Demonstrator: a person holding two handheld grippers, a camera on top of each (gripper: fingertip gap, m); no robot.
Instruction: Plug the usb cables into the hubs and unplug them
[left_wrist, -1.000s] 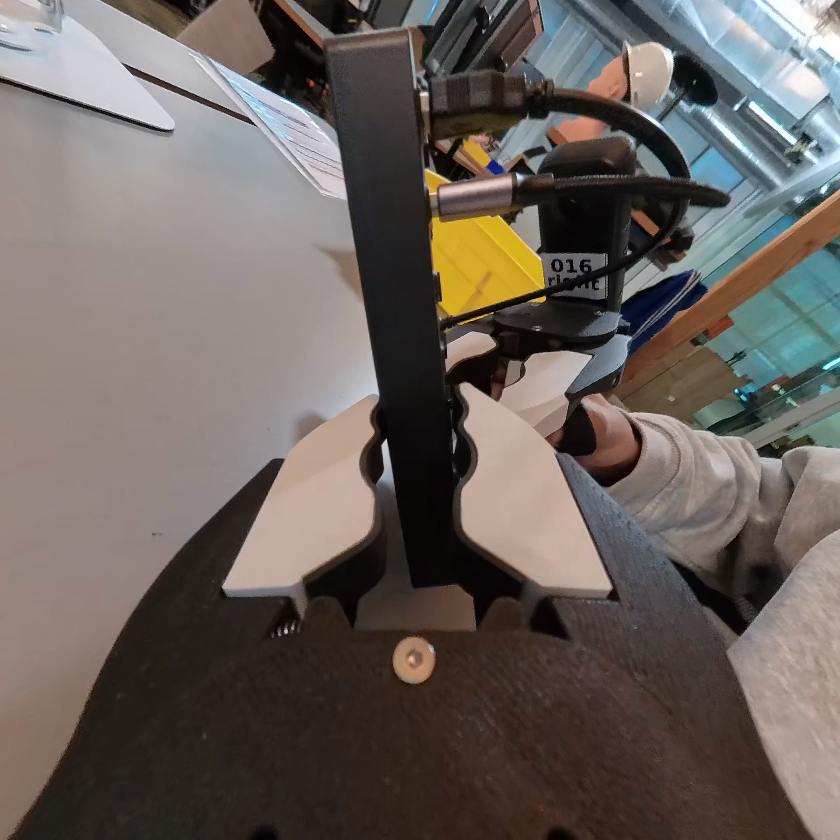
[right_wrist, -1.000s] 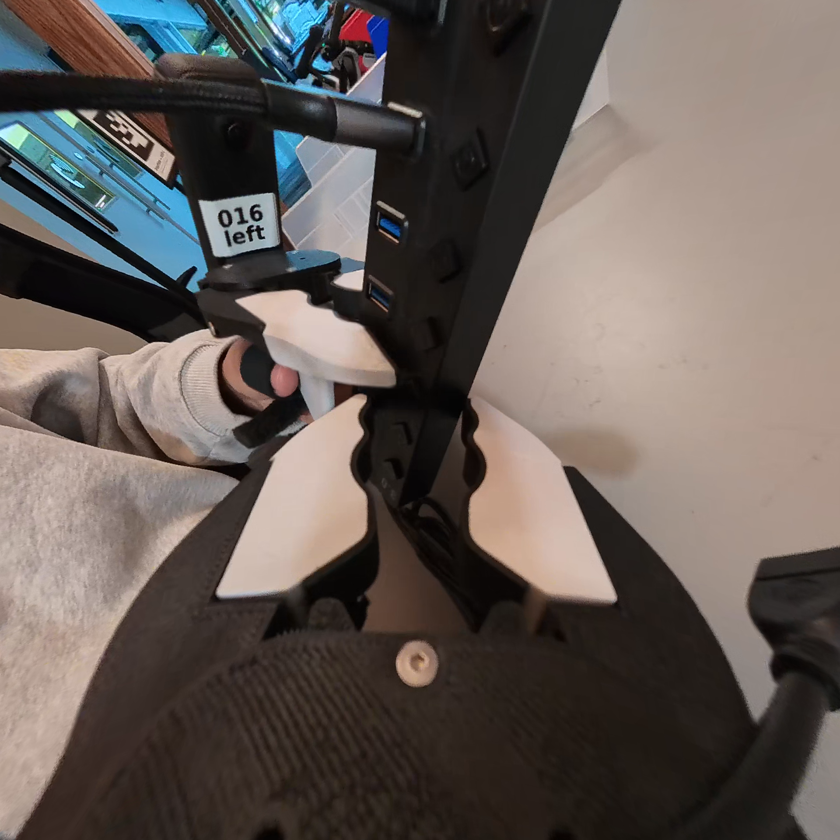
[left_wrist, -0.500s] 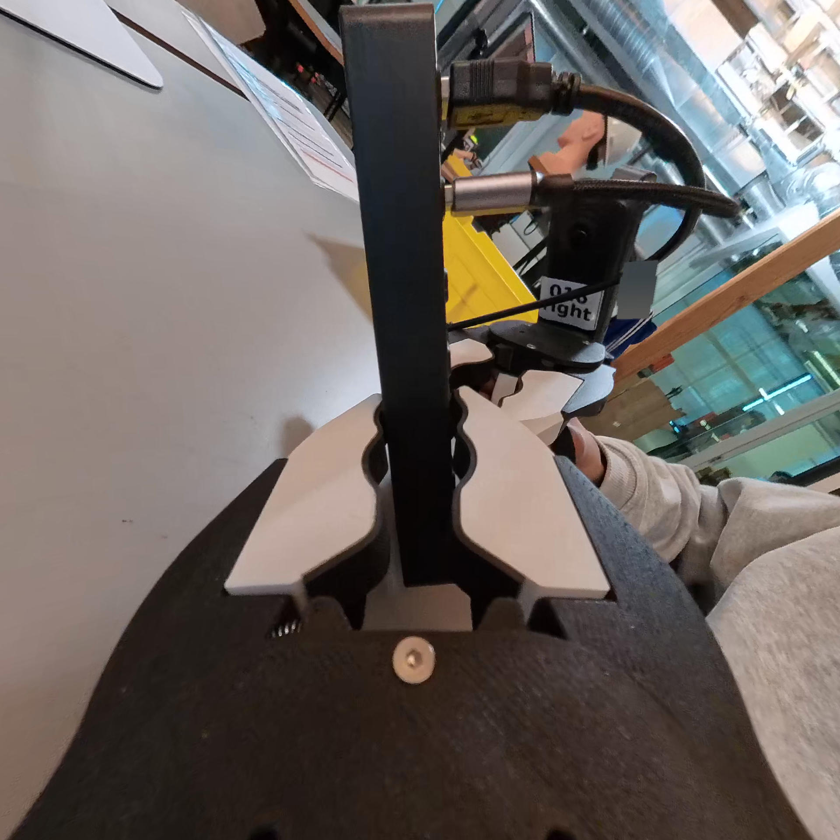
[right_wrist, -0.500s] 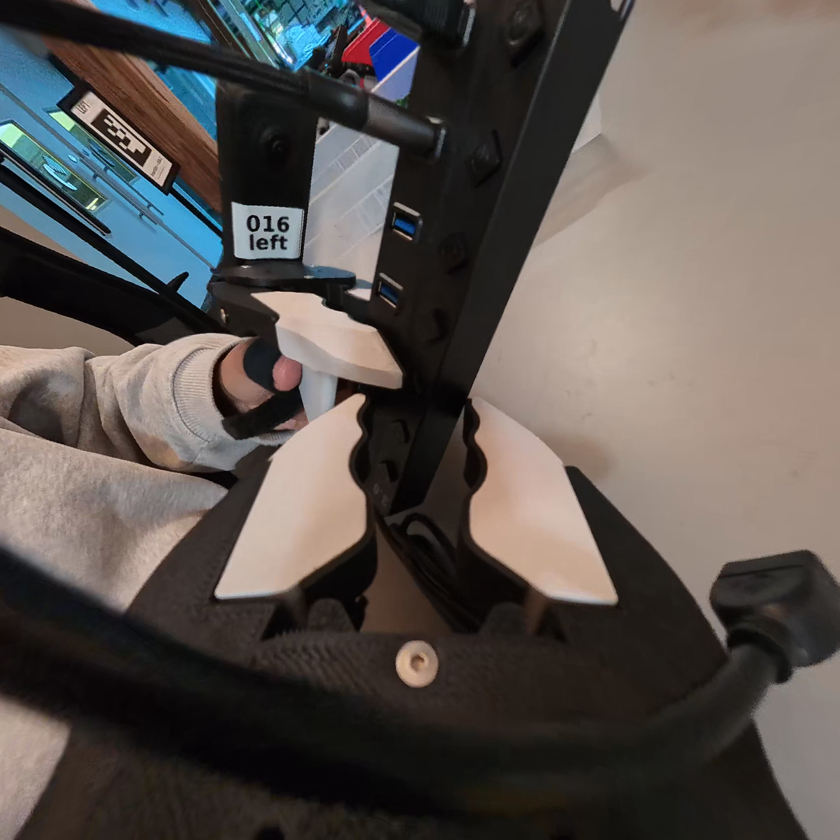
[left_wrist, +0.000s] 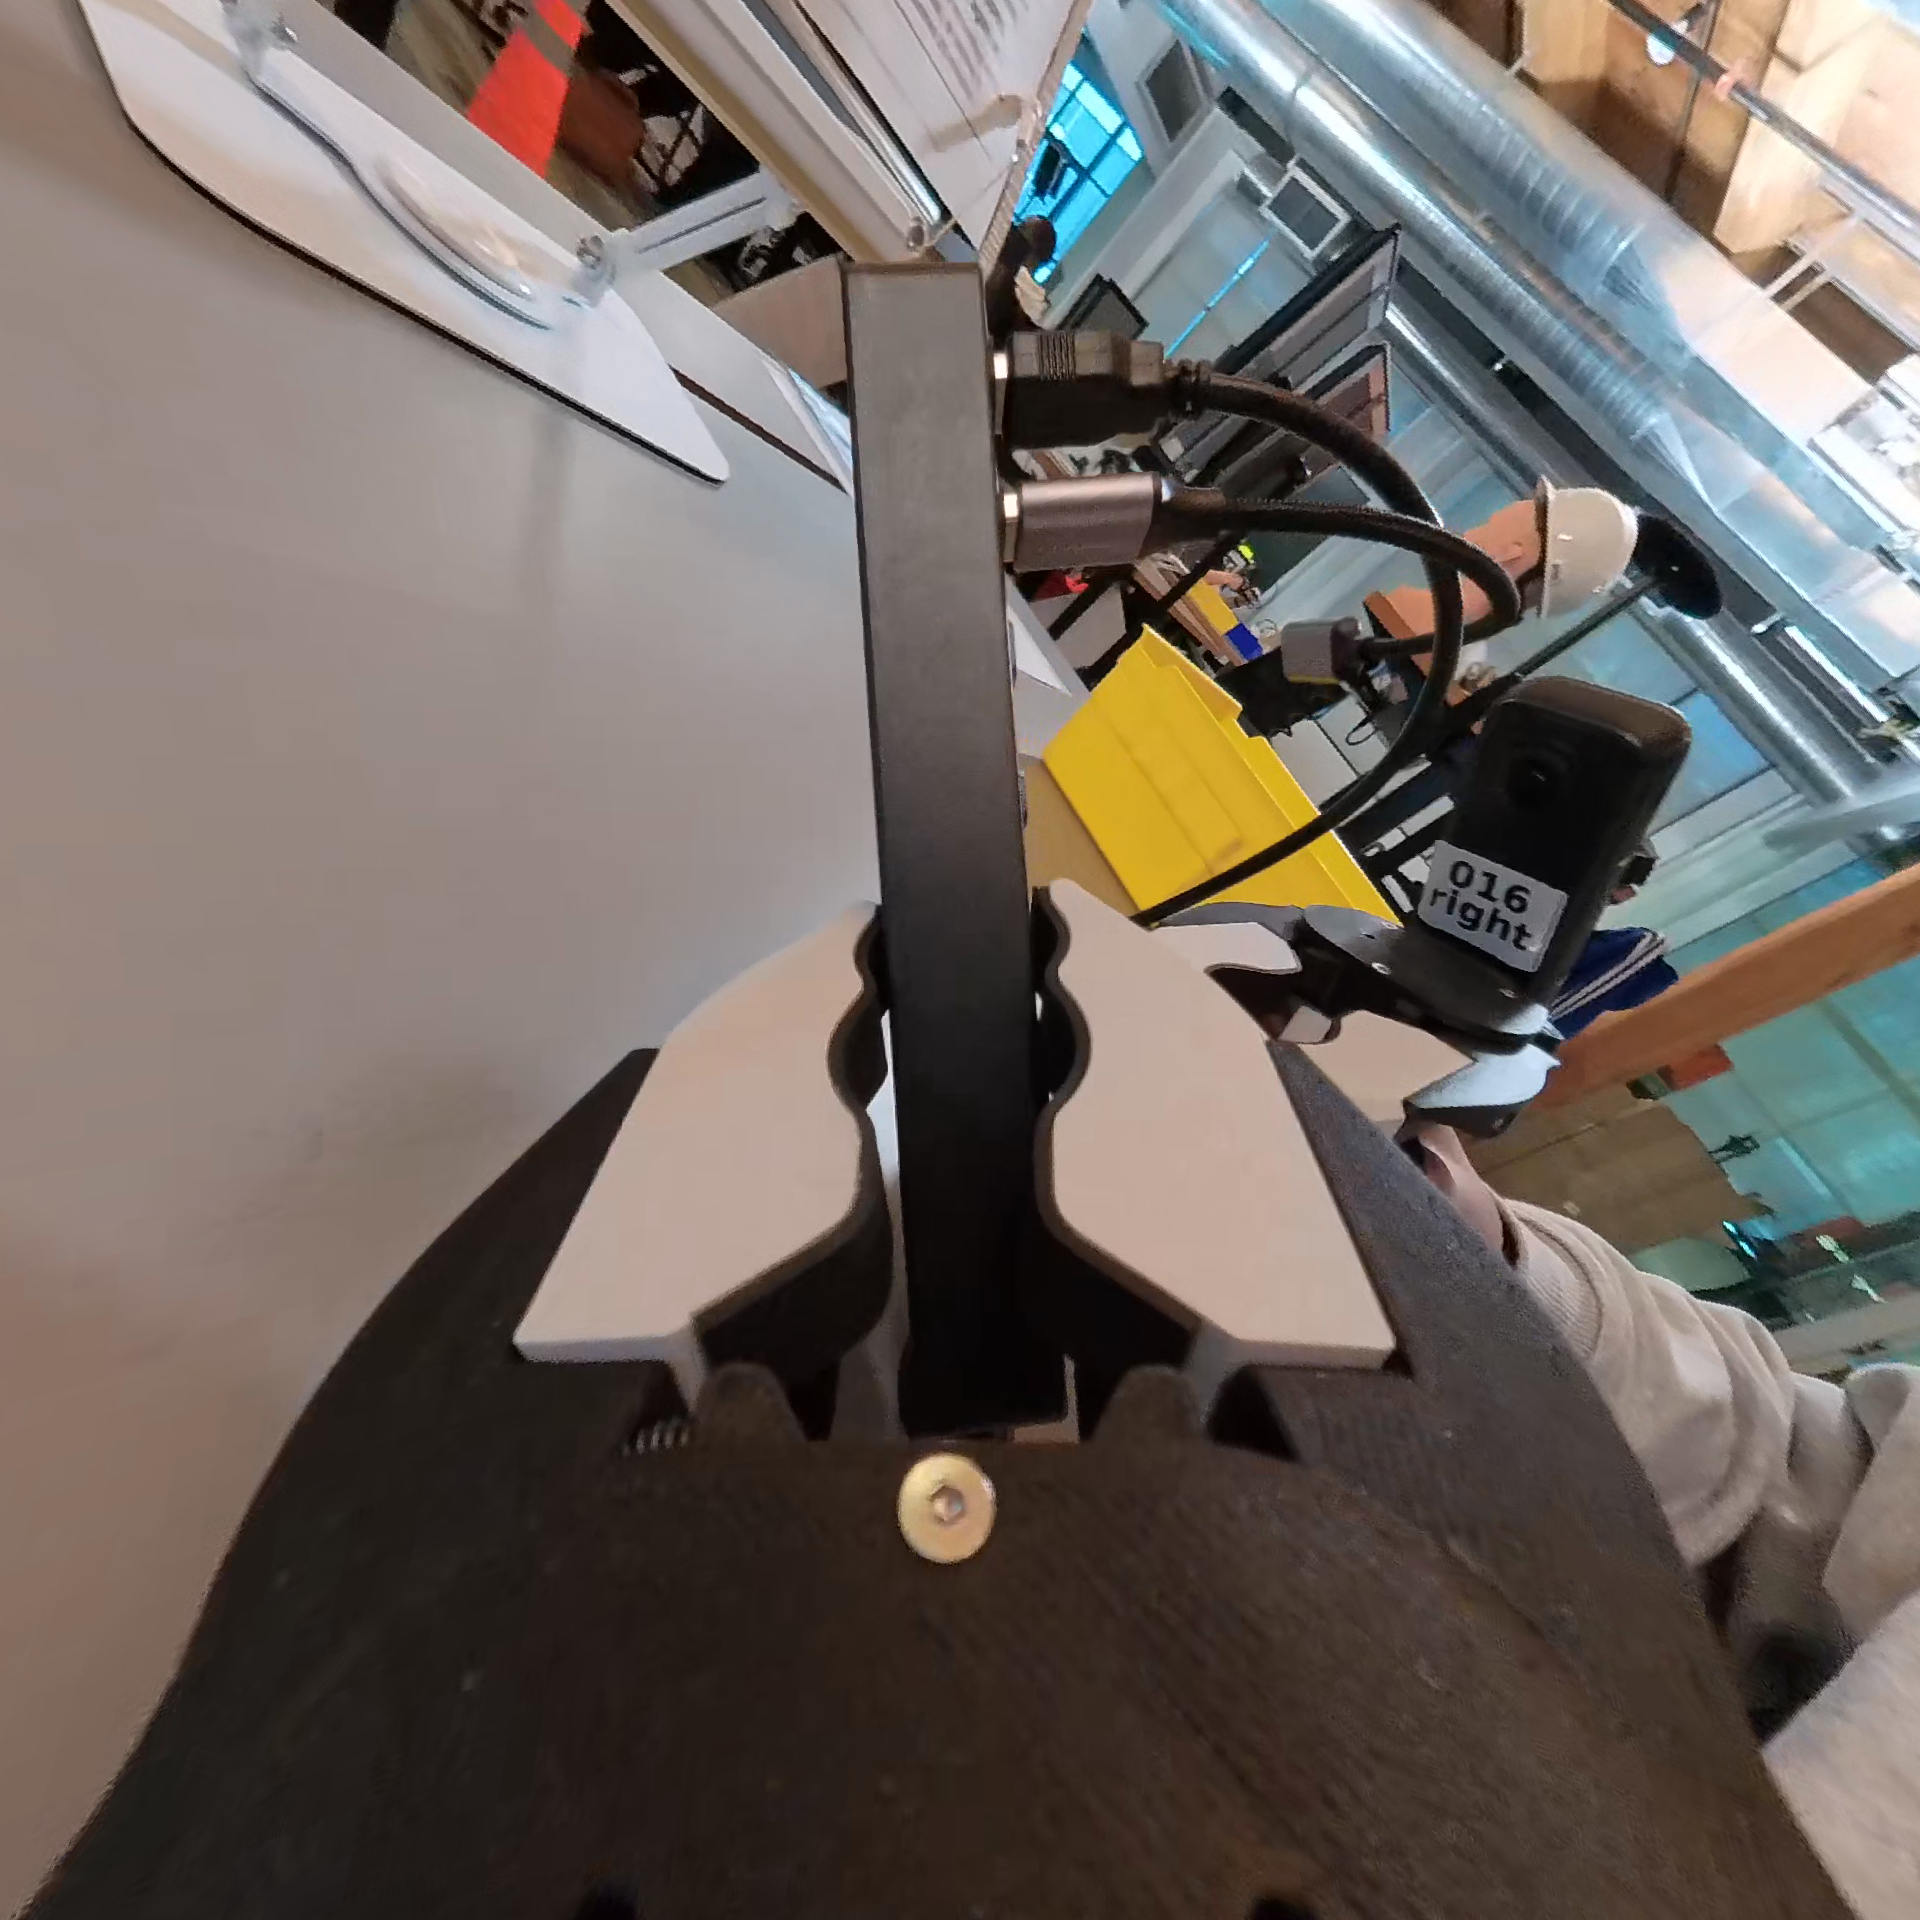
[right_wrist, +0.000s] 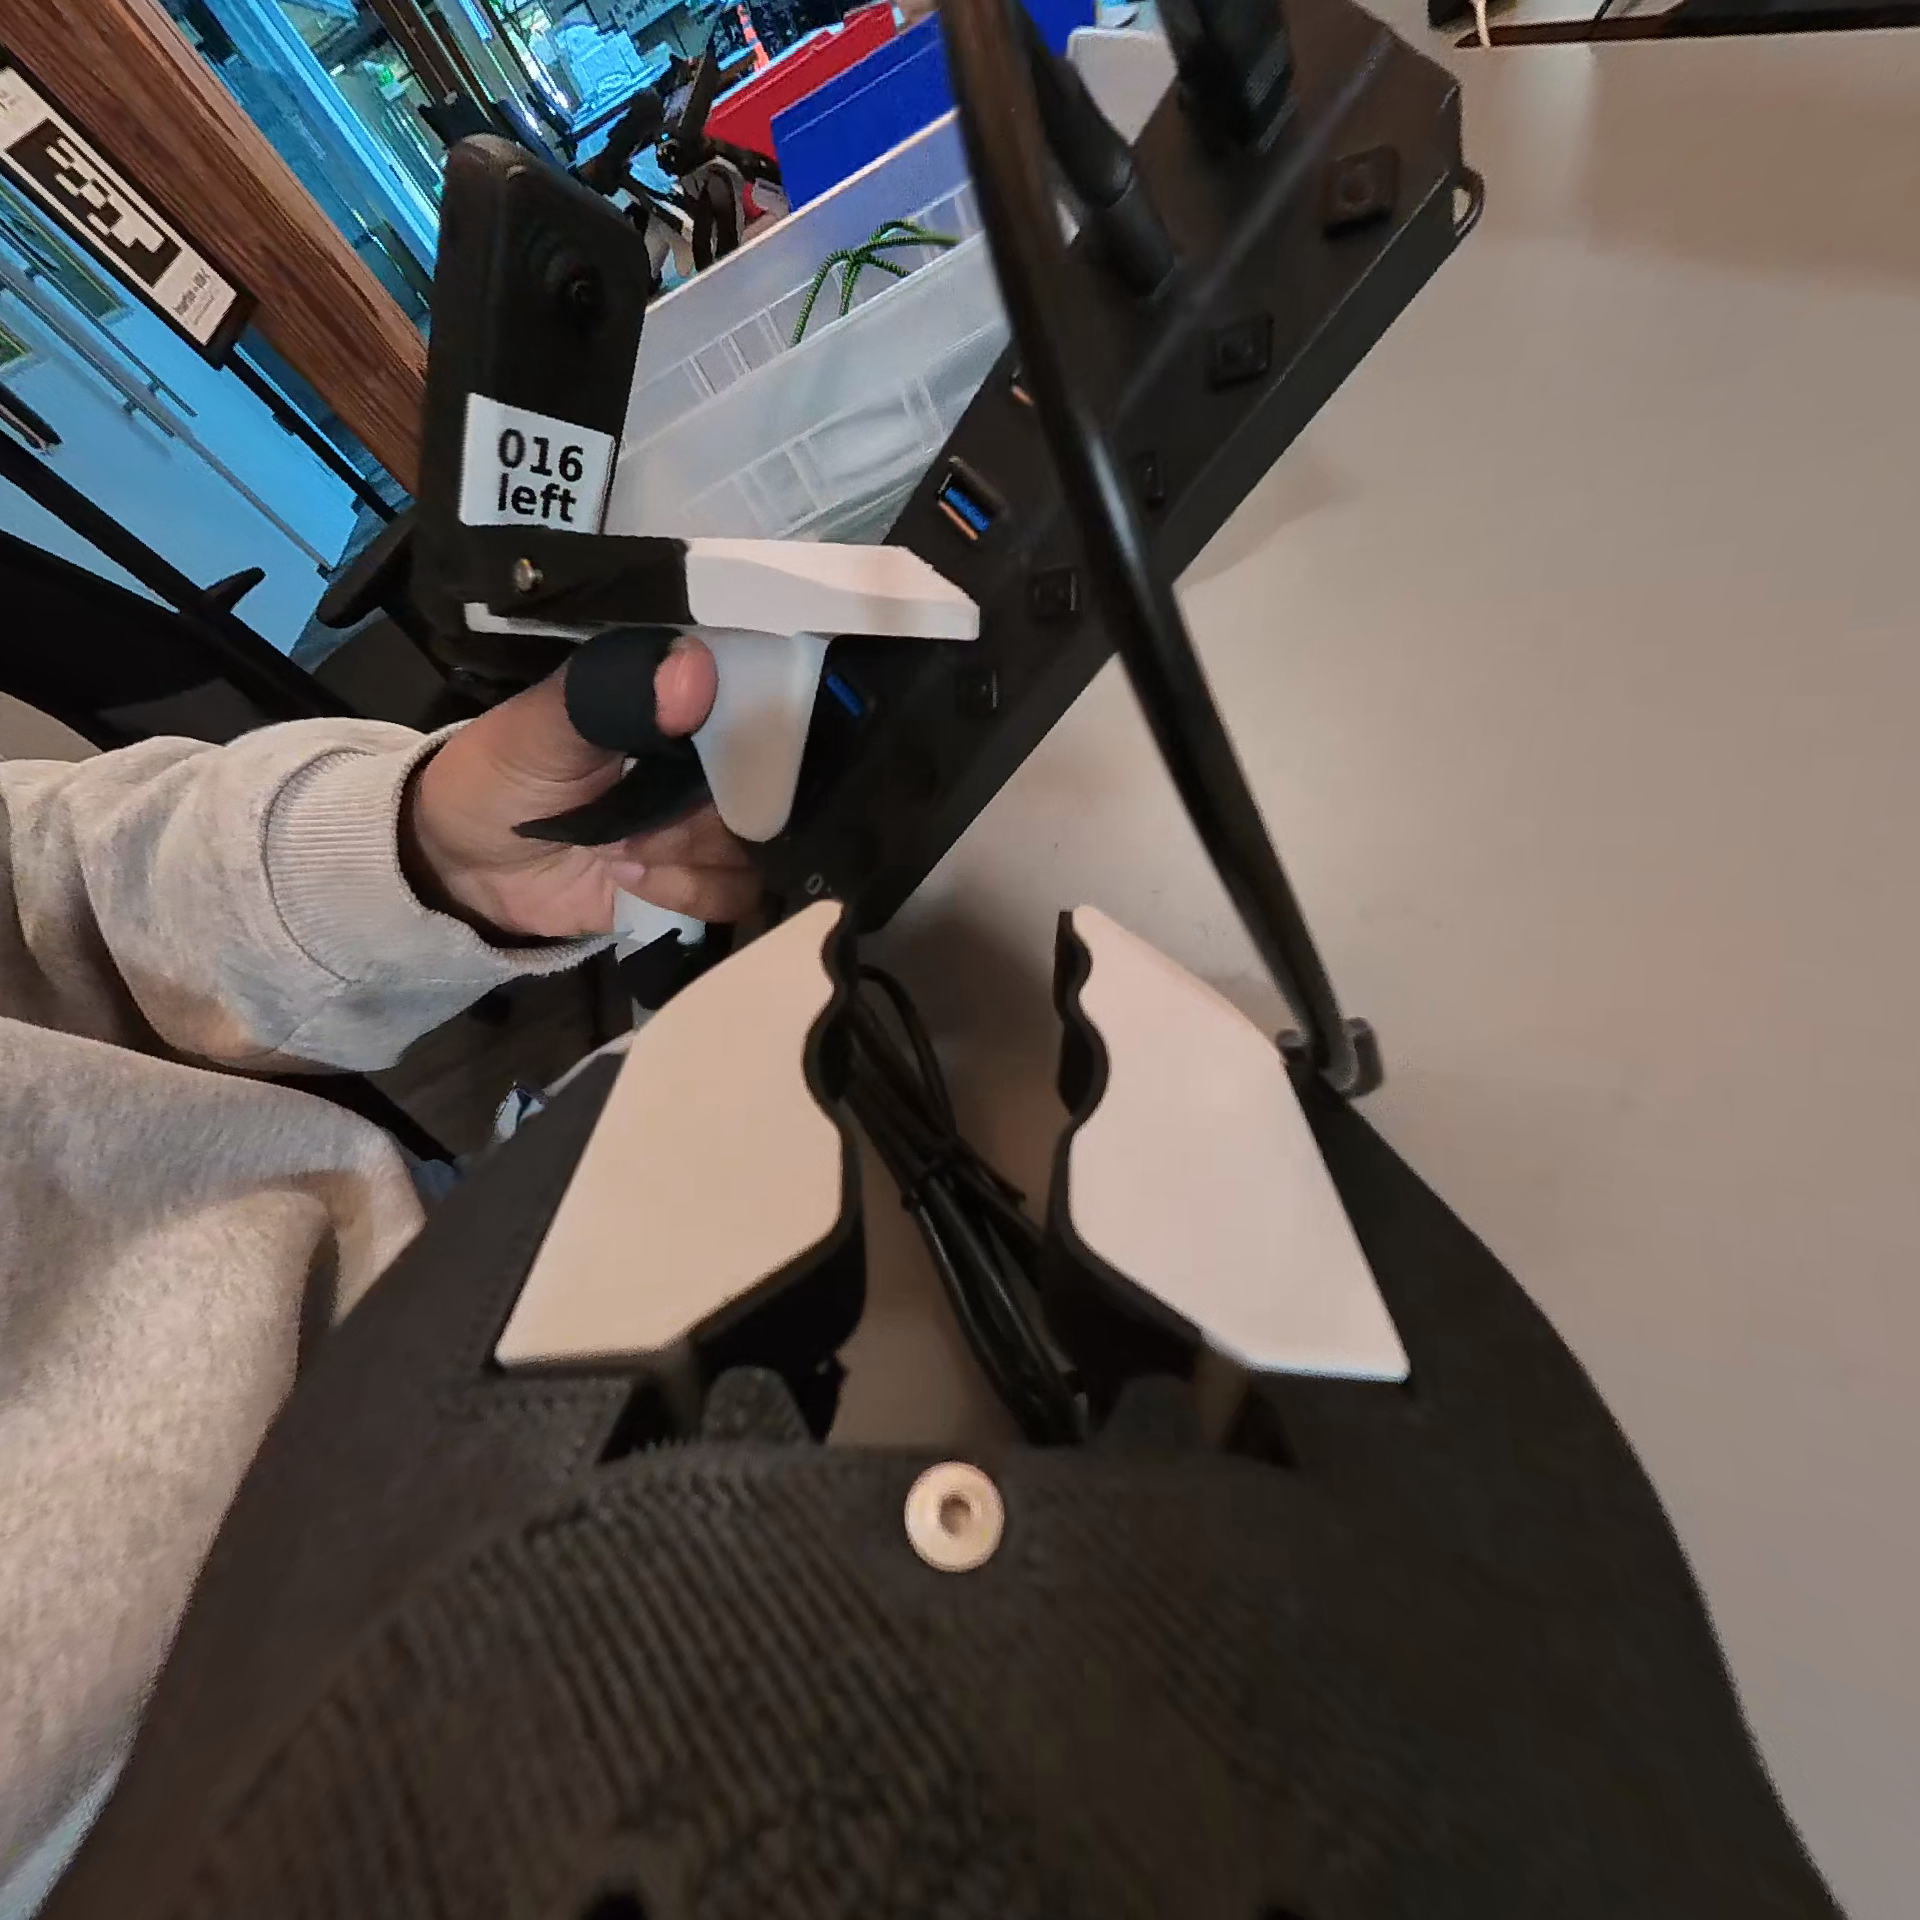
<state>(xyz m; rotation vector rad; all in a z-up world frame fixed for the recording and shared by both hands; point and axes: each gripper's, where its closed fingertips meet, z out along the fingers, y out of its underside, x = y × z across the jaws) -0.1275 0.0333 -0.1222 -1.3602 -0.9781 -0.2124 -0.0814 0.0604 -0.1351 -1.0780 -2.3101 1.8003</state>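
My left gripper (left_wrist: 956, 935) is shut on a long black USB hub (left_wrist: 935, 675) that stands up between its fingers. A black plug (left_wrist: 1081, 384) and a grey metal plug (left_wrist: 1081, 520) sit in the hub's right face, and their braided cables arc down to the right. My right gripper (right_wrist: 951, 935) is open just short of the hub's near end (right_wrist: 1195, 416). Only a thin black cable (right_wrist: 956, 1195) lies loose in its gap. A thick black cable (right_wrist: 1122, 540) crosses in front. Blue empty ports (right_wrist: 971, 499) show on the hub. The left gripper also shows in the right wrist view (right_wrist: 873, 717), and the right gripper in the left wrist view (left_wrist: 1262, 977).
The grey table (right_wrist: 1558, 727) lies under the hub. A white flat stand base (left_wrist: 416, 260) is at the far left. A yellow bin (left_wrist: 1174, 790) and a translucent white crate (right_wrist: 810, 395) stand beyond the hub. A hand in a grey sleeve (right_wrist: 582, 821) holds the left gripper. Across from one pair of fingers to the other is roughly 6 cm.
My right gripper has drawn back off the hub's near end, which was between its fingers before. The hub has tilted over. The loose black plug has left the right wrist view.
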